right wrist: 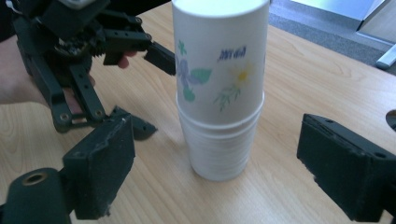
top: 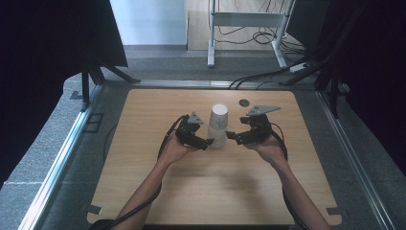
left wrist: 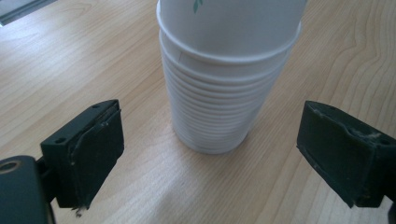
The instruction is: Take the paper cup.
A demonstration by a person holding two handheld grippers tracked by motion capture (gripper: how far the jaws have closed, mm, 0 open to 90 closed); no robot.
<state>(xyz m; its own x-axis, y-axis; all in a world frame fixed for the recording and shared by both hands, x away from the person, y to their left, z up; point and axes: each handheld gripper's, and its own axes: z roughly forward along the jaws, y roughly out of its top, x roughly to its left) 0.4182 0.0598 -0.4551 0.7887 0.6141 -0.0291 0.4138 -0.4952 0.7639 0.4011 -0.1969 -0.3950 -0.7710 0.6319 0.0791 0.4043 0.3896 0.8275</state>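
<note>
A stack of several white paper cups [top: 219, 125] stands upside down in the middle of the wooden table [top: 143, 191]. The top cup has a flower print [right wrist: 189, 77]. My left gripper [top: 207, 142] is at the stack's left, near its base, and its jaws stand open. In the left gripper view the stack [left wrist: 219, 93] rises just beyond the two pads of this gripper [left wrist: 215, 149], untouched. My right gripper [top: 231, 136] is at the stack's right, also open. Its pads [right wrist: 100, 163] stand apart from the stack [right wrist: 219, 140], and the left gripper [right wrist: 152, 93] shows behind.
A small dark round mark [top: 244, 102] lies on the table behind the cups. A metal frame [top: 210, 38] and loose cables [top: 258, 36] are on the floor beyond the table. Dark curtains hang at both sides.
</note>
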